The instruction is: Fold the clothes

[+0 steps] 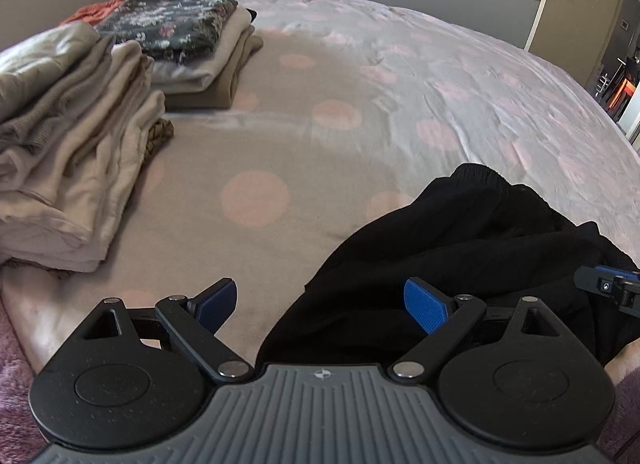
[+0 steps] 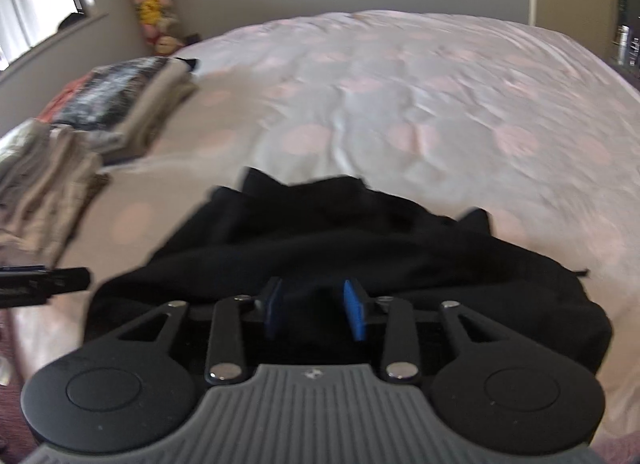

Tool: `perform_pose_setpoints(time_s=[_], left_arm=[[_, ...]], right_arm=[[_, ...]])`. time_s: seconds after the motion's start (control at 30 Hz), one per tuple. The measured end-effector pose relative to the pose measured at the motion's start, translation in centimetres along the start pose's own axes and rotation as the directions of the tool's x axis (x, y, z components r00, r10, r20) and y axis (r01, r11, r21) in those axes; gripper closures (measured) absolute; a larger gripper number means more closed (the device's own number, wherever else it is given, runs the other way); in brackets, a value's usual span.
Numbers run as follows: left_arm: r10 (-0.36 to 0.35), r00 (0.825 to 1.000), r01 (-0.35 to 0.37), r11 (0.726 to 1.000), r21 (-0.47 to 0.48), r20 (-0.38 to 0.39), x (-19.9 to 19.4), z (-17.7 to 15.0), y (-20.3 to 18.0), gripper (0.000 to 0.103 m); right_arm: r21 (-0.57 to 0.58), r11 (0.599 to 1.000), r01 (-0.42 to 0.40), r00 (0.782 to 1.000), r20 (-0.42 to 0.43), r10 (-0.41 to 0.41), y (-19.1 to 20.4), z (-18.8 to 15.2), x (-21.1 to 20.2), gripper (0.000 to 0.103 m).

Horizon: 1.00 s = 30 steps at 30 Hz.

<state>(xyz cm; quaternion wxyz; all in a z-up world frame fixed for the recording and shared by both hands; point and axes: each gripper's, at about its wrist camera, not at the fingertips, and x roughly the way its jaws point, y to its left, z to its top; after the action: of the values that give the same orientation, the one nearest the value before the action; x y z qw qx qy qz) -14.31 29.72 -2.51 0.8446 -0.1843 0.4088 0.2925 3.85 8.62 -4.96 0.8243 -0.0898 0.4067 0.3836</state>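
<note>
Item: black garment [image 1: 460, 264] — crumpled in a heap at the near edge of the bed [image 1: 360, 75], on the right of the left wrist view and centred in the right wrist view.

Lie and axis: its long axis seems to run left to right along the near edge of the bed. A gathered band, probably a waistband, shows at its far end in the left wrist view. Which end is hem and which is top you cannot settle from here — the cloth is bunched and dark.

Left gripper [image 1: 320, 304]: jaws wide apart, nothing between them; the right pad sits over the garment's left edge, the left pad over bare bedcover.

Right gripper [image 2: 316, 314]: jaws partly apart, low over the middle of the heap, with black cloth showing in the gap. The view is blurred, so whether the pads press on the cloth you cannot tell; they look clear of it.

Hazards:
- Pinching the heap in the middle may gather several layers, so the garment lifts as a lump instead of spreading flat.
- Black folds hide seams and corners; you may take the wrong edge and fold it crooked.
- The heap lies close to the bed's near edge; a drag towards you could pull it off.
- The near stack of folded clothes [image 1: 60, 143] stands to the left, with the far stack [image 1: 188, 39] behind it; a wide leftward sweep could topple them.
</note>
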Motion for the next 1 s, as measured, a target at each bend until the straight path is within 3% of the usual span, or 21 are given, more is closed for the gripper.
perform_pose_setpoints(time_s=[0.2,0.5,0.7,0.93,0.97,1.0], left_arm=[[-0.001,1.000,0.001,1.000,0.027,-0.012,2.5,-0.1,-0.9,0.011],[-0.036,0.999,0.036,0.999,0.023,0.026,3.5,2.2,-2.1,0.011],[-0.117,0.992,0.112,0.987,0.112,0.038,5.5,4.8,-5.8,0.011],[-0.156,0.988,0.157,0.970,0.184,-0.019,9.3,5.6,-9.4,0.011],[-0.161,0.987,0.163,0.971,0.174,-0.028,9.8,5.6,-9.6,0.014],[-0.171,0.985,0.175,0.972,0.159,-0.035,10.2,5.5,-9.6,0.031]], right_arm=[[0.031,0.998,0.051,0.999,-0.019,-0.051,-2.8,-0.2,2.3,0.040],[0.114,0.993,0.006,1.000,0.018,-0.008,-5.3,2.1,2.4,0.037],[0.124,0.990,0.060,0.993,0.090,-0.071,-7.3,4.1,2.5,0.029],[0.292,0.954,0.065,0.998,0.001,-0.068,-12.7,2.3,5.7,0.027],[0.325,0.945,0.044,0.999,-0.009,-0.043,-13.1,1.9,6.0,0.028],[0.348,0.937,0.024,1.000,-0.010,-0.021,-13.3,1.7,6.1,0.034]])
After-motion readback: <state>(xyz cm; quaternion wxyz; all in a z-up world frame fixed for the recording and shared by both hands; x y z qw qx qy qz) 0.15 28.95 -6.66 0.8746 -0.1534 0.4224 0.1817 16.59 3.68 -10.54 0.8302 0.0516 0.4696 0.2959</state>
